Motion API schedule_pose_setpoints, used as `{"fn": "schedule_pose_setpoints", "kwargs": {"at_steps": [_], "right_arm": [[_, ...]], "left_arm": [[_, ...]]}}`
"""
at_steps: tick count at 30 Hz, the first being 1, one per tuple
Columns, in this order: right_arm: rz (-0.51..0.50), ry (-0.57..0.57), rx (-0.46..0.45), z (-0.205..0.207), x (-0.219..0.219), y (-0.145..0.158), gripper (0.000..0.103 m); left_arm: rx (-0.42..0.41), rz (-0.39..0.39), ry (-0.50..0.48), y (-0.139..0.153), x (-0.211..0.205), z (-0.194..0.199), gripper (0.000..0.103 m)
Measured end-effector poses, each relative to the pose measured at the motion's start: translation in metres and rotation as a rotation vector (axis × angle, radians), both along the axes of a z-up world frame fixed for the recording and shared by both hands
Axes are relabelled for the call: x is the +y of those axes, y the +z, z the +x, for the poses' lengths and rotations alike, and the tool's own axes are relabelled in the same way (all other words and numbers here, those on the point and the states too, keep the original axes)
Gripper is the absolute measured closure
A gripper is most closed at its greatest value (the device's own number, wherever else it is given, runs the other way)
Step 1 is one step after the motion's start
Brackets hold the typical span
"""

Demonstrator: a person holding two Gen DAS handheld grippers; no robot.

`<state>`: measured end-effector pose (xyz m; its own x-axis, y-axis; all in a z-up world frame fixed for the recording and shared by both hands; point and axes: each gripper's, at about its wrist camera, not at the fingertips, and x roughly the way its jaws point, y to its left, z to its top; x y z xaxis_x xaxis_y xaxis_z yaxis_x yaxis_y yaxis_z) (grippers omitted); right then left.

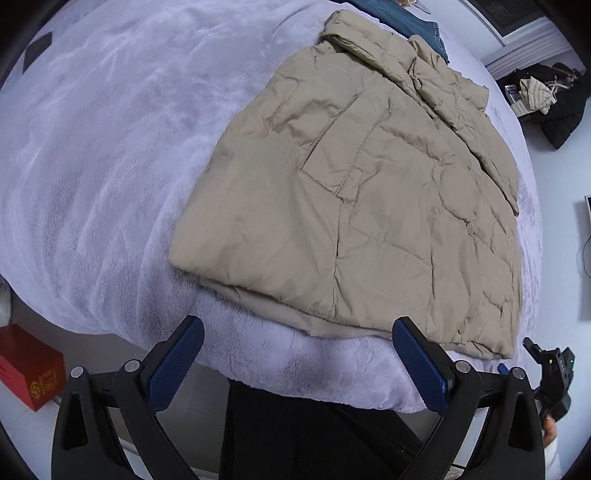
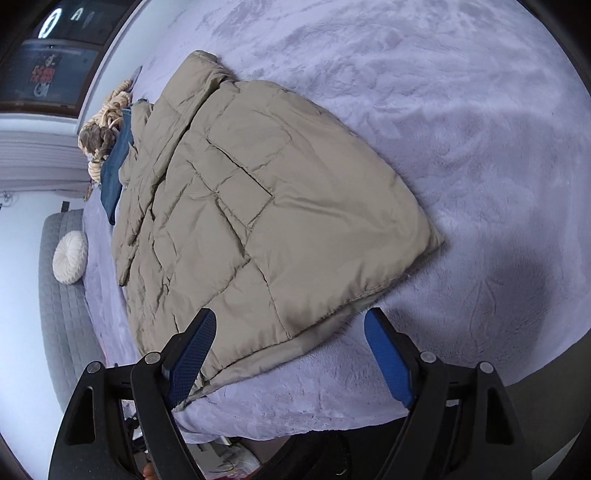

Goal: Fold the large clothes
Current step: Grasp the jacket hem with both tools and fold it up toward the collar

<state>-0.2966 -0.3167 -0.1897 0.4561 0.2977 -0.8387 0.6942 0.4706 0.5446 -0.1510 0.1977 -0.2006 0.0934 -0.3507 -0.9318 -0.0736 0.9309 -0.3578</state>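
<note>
Left wrist view: jacket (image 1: 369, 192) collar overlapping blue garment (image 1: 406, 22); left tongs (image 1: 297, 326), right tongs (image 2: 290, 319) wide apart, empty.

Red box (image 1: 31, 367) on floor – round cushion (image 2: 70, 257), blue denim (image 2: 115, 173)

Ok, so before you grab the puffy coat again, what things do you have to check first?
1. Left gripper open, nothing between its fingers: ok.
2. Right gripper open, nothing held: ok.
3. Beige puffer jacket lying flat on the purple blanket, folded into a block: ok.
4. Near hem within reach: ok for the right gripper, which sits over it; the left gripper is short of the edge.
5. Inner layer sticking out under the near hem: not ok, edges do not line up.
6. Blue garment beside the collar, clear of the jacket: cannot tell, they may overlap.
</note>
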Motion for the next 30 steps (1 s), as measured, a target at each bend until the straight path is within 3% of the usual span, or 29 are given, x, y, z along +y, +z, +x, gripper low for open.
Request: {"fn": "schedule_pose_setpoints", "kwargs": {"at_steps": [8, 13, 15, 16, 17, 18, 19, 20, 21, 23, 24, 25, 30], "right_arm": [[0.219, -0.129, 0.02, -0.013, -0.001, -0.043, 0.018], [0.302, -0.184, -0.058, -0.001, 0.001, -0.054, 0.018], [0.319, -0.201, -0.073, 0.004, 0.003, -0.056, 0.018], [0.329, -0.205, -0.074, 0.006, 0.004, -0.057, 0.018], [0.34, -0.205, -0.076, 0.009, 0.005, -0.057, 0.018], [0.346, -0.203, -0.082, 0.01, 0.007, -0.057, 0.018], [0.348, -0.202, -0.086, 0.011, 0.008, -0.055, 0.018], [0.343, -0.203, -0.087, 0.011, 0.009, -0.053, 0.018], [0.338, -0.208, -0.088, 0.011, 0.01, -0.051, 0.023], [0.343, -0.215, -0.097, 0.012, 0.009, -0.049, 0.051], [0.345, -0.212, -0.093, 0.014, 0.007, -0.05, 0.079], [0.328, -0.206, -0.078, 0.015, 0.006, -0.048, 0.093], [0.199, -0.102, -0.101, 0.039, -0.001, -0.013, 0.096]], "left_arm": [[0.03, -0.163, 0.039, -0.025, -0.01, 0.013, 0.001], [0.018, -0.185, 0.066, -0.036, -0.027, 0.036, 0.003], [0.008, -0.187, 0.074, -0.038, -0.032, 0.043, 0.024], [0.01, -0.181, 0.069, -0.038, -0.034, 0.046, 0.042], [0.004, -0.174, 0.061, -0.038, -0.036, 0.049, 0.069], [-0.003, -0.171, 0.051, -0.036, -0.036, 0.051, 0.081], [-0.015, -0.173, 0.044, -0.033, -0.035, 0.052, 0.088], [-0.034, -0.176, 0.044, -0.028, -0.032, 0.053, 0.088], [-0.057, -0.179, 0.039, -0.021, -0.031, 0.054, 0.088], [-0.098, -0.178, 0.018, -0.006, -0.027, 0.057, 0.09], [-0.111, -0.175, 0.008, 0.0, -0.027, 0.058, 0.09], [-0.125, -0.174, -0.001, 0.007, -0.027, 0.059, 0.09], [-0.213, -0.146, -0.035, 0.048, -0.032, 0.076, 0.09]]}}
